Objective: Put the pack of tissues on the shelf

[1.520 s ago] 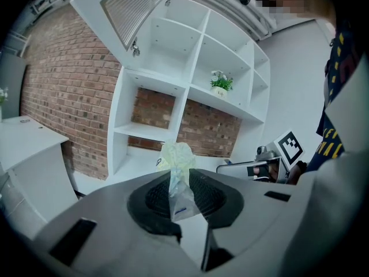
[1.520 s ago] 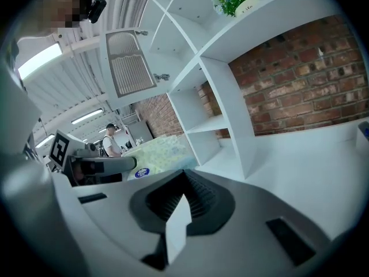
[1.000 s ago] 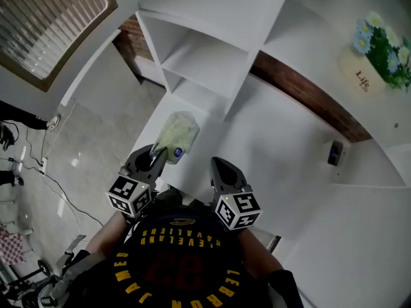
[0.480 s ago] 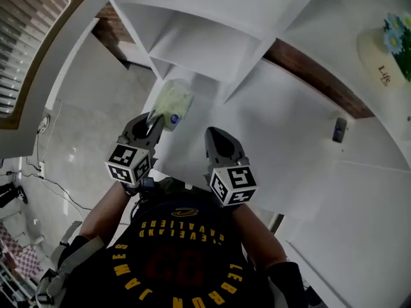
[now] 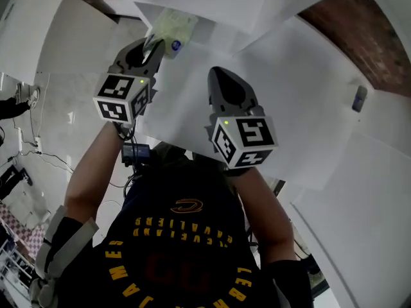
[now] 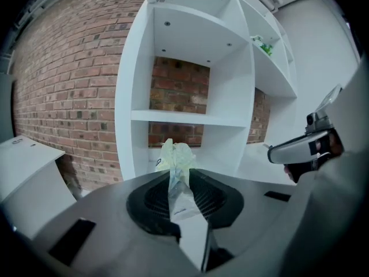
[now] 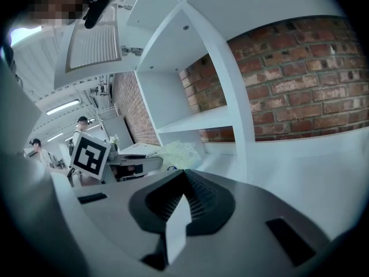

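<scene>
Left gripper (image 5: pixel 153 45) pinches the pack of tissues (image 5: pixel 172 29) by one wrapper end. The pack points to twelve o'clock, toward the shelf (image 6: pixel 190 119) opening near ahead. Right gripper (image 5: pixel 226 82), closed and empty, hangs at three o'clock.

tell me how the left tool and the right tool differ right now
The left tool is clamped on the pack of tissues; the right tool has its jaws together on nothing. In the head view the left tool reaches further toward the shelf, while the right tool sits nearer the person's body. Both are grey, carry a marker cube and point toward the white shelf.
</scene>
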Demonstrator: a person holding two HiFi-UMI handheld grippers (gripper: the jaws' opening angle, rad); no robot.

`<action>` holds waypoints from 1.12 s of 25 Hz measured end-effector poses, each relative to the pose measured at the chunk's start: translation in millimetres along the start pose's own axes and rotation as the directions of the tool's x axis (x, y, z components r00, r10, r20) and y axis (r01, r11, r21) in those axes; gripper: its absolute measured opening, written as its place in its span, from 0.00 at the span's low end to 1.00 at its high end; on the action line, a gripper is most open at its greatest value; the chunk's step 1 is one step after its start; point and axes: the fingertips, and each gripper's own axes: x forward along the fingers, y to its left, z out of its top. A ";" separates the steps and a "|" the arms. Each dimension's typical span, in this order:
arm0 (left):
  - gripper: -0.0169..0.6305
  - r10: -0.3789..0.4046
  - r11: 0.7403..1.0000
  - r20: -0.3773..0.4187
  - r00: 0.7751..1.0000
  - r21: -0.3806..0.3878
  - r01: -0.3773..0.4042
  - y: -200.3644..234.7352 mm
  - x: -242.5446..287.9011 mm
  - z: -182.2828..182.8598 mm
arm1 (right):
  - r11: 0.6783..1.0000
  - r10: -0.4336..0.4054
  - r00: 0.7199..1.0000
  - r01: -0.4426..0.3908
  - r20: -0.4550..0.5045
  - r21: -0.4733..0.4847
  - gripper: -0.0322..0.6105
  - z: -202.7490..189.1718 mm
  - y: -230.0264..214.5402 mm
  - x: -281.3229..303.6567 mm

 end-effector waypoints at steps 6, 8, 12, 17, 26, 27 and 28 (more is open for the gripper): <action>0.12 0.010 1.000 -0.022 1.000 -0.001 -0.010 19.1 42.8 -4.2 | 1.000 -0.013 0.999 0.012 -0.029 -0.013 0.06 -10.7 2.1 21.7; 0.12 0.012 1.000 -0.023 1.000 0.000 -0.012 23.6 57.6 -5.1 | 1.000 -0.020 0.999 0.019 -0.040 -0.019 0.06 -12.8 2.8 27.3; 0.12 0.027 1.000 -0.032 0.999 -0.006 -0.027 30.6 80.9 -10.5 | 0.999 -0.035 0.998 0.033 -0.051 -0.036 0.06 -15.4 3.0 37.3; 0.13 0.039 0.999 -0.054 0.998 -0.020 -0.040 30.7 108.8 -28.1 | 0.997 -0.061 0.996 0.057 -0.066 -0.053 0.06 -25.7 -3.3 49.2; 0.13 0.052 0.998 -0.103 0.993 -0.039 -0.057 38.1 134.2 -51.5 | 0.996 -0.084 0.988 0.080 -0.127 -0.038 0.06 -50.7 -3.4 51.5; 0.13 0.050 0.998 -0.109 0.993 -0.034 -0.054 38.0 135.3 -52.9 | 0.996 -0.085 0.988 0.081 -0.129 -0.035 0.06 -52.2 -3.1 50.8; 0.13 0.049 0.998 -0.113 0.992 -0.030 -0.053 38.0 136.0 -54.1 | 0.996 -0.085 0.988 0.082 -0.131 -0.033 0.06 -53.4 -2.7 50.3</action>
